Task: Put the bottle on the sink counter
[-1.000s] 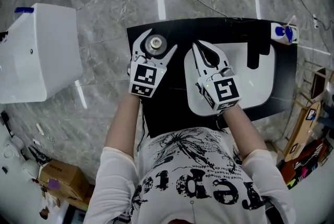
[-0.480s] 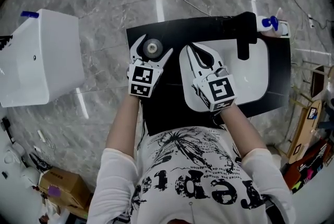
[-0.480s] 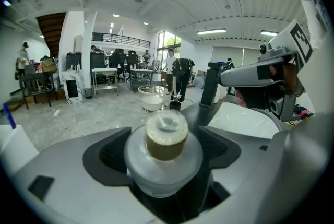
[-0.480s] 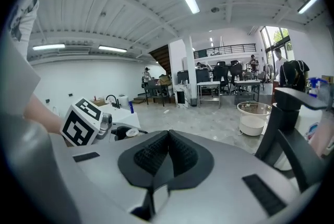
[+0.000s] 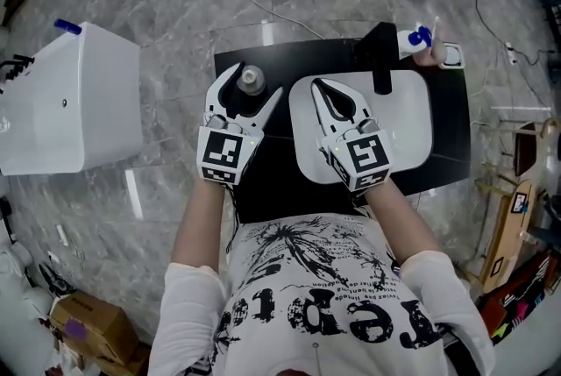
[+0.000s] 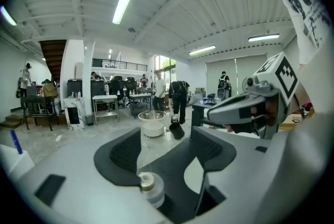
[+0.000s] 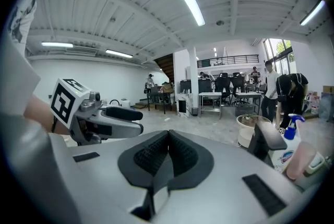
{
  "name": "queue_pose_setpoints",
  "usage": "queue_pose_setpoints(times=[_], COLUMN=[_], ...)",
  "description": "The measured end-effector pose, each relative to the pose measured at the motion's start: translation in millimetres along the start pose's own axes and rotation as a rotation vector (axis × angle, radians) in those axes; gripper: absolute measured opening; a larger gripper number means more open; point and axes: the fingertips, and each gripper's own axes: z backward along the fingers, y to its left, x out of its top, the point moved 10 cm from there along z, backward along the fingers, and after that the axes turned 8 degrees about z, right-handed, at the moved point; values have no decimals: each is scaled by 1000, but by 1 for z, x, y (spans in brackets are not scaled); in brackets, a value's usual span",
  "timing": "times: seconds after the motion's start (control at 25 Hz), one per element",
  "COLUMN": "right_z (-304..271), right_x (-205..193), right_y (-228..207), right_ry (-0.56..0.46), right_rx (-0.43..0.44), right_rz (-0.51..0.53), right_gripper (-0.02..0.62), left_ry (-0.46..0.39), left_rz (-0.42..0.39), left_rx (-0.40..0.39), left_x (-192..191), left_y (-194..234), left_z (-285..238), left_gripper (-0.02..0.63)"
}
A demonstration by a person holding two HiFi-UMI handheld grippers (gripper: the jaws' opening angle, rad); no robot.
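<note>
A small clear bottle (image 5: 252,78) with a grey cap stands upright on the black sink counter (image 5: 272,181), left of the white basin (image 5: 412,120). My left gripper (image 5: 254,81) hovers above it, open. Its jaws have just been closing a little, and the pads touch nothing. In the left gripper view the bottle (image 6: 150,190) shows low down, beneath the gap of the left gripper (image 6: 167,139). My right gripper (image 5: 317,87) is shut and empty, raised over the basin's left part. In its own view the right gripper (image 7: 168,137) has its pads pressed together.
A black faucet (image 5: 381,59) rises at the basin's back edge, with a blue-topped spray bottle (image 5: 414,39) beside it. A white box-shaped unit (image 5: 70,102) stands on the marble floor to the left. Cables and a black pot lie beyond the counter.
Both grippers have risen. The bottle stays on the counter and now looks smaller under the left jaws. The right gripper stays shut.
</note>
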Motion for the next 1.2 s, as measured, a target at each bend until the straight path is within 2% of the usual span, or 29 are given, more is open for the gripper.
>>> queue_pose_setpoints(times=[0.08, 0.32, 0.48, 0.6, 0.88, 1.2], right_z=[17, 66, 95, 111, 139, 154], right_x=[9, 36, 54, 63, 75, 72], right_y=[-1, 6, 12, 18, 35, 40], right_ry=[-16, -73, -115, -138, -191, -196], right_rx=[4, 19, 30, 37, 64, 82], right_rz=[11, 49, 60, 56, 105, 111], right_gripper=[15, 14, 14, 14, 14, 13], left_ry=[-42, -114, -160, -156, -182, -211], left_rz=[7, 18, 18, 37, 23, 11], left_rx=[0, -30, -11, -8, 20, 23], left_x=[16, 51, 67, 71, 74, 73], left_y=[-18, -66, -89, -100, -118, -129], left_z=[16, 63, 93, 111, 141, 153], left_gripper=[252, 119, 24, 15, 14, 14])
